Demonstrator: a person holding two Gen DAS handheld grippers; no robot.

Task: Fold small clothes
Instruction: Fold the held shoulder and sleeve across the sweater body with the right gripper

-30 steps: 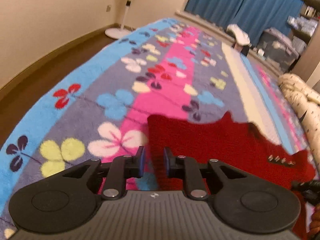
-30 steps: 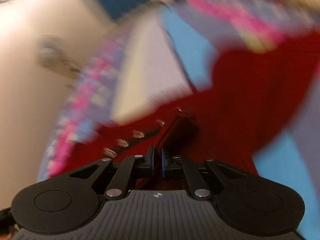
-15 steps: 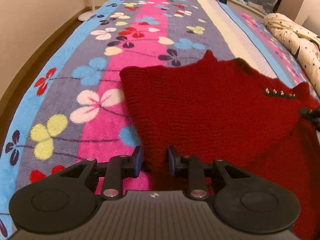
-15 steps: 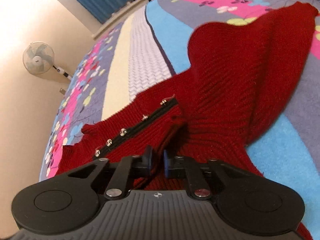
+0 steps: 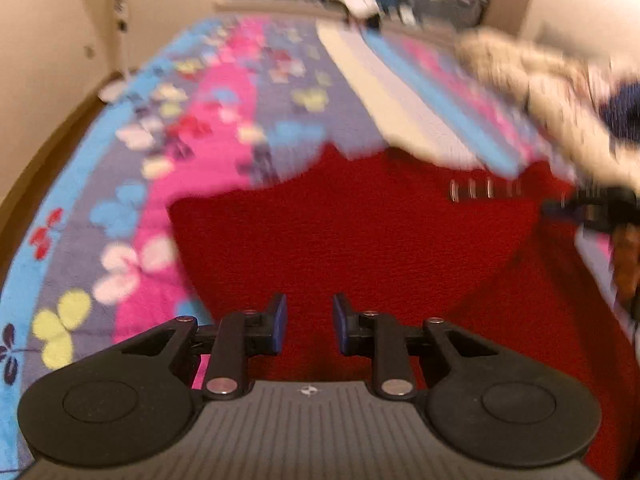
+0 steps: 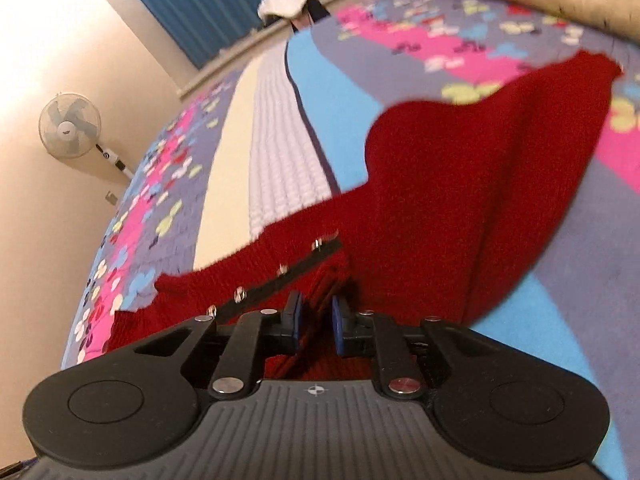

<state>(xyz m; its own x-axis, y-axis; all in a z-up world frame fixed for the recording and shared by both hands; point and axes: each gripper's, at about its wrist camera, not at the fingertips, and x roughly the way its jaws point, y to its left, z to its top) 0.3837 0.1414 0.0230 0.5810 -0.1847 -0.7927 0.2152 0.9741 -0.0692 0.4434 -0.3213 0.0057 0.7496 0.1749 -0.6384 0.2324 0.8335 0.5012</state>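
A red knit garment lies spread on a flowered blanket; the left wrist view is blurred. My left gripper hovers over its near edge, jaws apart, the knit showing below the gap and nothing pinched. A row of metal snaps runs along the right side. There my right gripper pokes in from the edge. In the right wrist view, the right gripper is opening, with a raised fold of the red garment still between its pads beside the snaps.
A cream patterned quilt is bunched at the blanket's right side. A person's hand shows at the right edge. A standing fan is by the wall, blue curtains and white clothes at the far end.
My left gripper has slid from the garment's left corner to over its near edge, and the view has rolled. The right gripper's jaws have parted from tight on the knit fold.
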